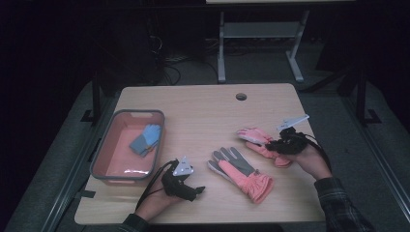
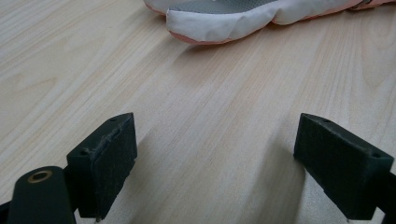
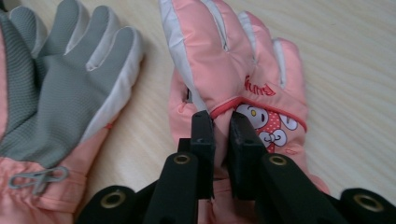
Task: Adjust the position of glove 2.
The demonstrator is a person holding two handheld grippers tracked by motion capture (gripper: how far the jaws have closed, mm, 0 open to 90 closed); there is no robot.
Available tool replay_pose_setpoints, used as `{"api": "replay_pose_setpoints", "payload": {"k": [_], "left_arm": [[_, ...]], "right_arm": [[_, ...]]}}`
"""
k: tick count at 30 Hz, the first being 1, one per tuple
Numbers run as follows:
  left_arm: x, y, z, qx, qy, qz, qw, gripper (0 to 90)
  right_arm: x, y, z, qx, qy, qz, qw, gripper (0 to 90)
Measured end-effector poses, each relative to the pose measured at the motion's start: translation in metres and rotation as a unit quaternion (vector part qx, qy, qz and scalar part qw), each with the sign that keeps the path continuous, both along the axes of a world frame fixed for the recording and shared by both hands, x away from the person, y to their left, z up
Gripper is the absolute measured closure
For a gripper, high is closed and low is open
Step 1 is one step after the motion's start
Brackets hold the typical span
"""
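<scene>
Black jaws of the right gripper (image 3: 220,154) are pinched together on a fold of the pink glove (image 3: 243,79), clamping the fabric near its printed cartoon patch; that glove lies back-up with its fingers pointing away from the jaws. In the high view the right gripper (image 1: 283,141) sits over the same pink glove (image 1: 256,137) toward the table's right side, held by the person's right hand (image 1: 314,162); just beside it lies the second glove (image 1: 239,171), palm-up with a grey palm and a gathered pink cuff, near the table's middle and apart from the first. The left gripper (image 2: 215,163) has its jaws spread wide with nothing between them, low over the bare wooden table (image 2: 210,102); the white-edged fingertips of the second glove (image 2: 219,23) lie ahead of it, well apart from the jaws. In the high view the left gripper (image 1: 196,191) rests near the front edge; to its left stands a grey-rimmed pink bin (image 1: 109,145) holding a blue glove (image 1: 146,140).
</scene>
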State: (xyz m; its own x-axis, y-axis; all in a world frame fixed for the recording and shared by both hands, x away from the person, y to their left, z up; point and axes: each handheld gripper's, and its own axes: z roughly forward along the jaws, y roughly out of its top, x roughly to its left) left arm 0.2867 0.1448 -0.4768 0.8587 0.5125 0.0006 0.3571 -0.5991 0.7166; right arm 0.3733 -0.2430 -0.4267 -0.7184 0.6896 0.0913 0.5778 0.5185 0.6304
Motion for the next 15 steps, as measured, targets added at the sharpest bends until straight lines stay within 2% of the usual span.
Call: {"api": "replay_pose_setpoints", "payload": {"k": [2,4,7,10,13,15], "left_arm": [[0.000,0.000,0.000,0.000,0.000,0.000,1.0000,12.4],[0.000,0.000,0.000,0.000,0.001,0.000,1.0000,12.4],[0.000,0.000,0.000,0.000,0.000,0.000,1.0000,12.4],[0.000,0.000,0.000,0.000,0.001,0.000,1.0000,12.4],[0.000,0.000,0.000,0.000,0.001,0.000,1.0000,12.4],[0.000,0.000,0.000,0.000,0.001,0.000,1.0000,12.4]], "right_arm": [[-0.002,0.004,0.000,0.001,0.003,0.005,1.0000,75.1],[-0.002,0.005,0.004,0.015,0.005,0.015,0.9998,71.4],[0.000,-0.004,0.015,0.046,-0.014,0.014,0.9988,65.9],[0.008,-0.016,0.020,0.044,-0.026,0.006,0.9987,63.5],[0.019,-0.023,0.010,0.042,-0.005,0.006,0.9991,60.2],[0.024,-0.022,0.000,0.033,0.009,0.017,0.9993,58.1]]}}
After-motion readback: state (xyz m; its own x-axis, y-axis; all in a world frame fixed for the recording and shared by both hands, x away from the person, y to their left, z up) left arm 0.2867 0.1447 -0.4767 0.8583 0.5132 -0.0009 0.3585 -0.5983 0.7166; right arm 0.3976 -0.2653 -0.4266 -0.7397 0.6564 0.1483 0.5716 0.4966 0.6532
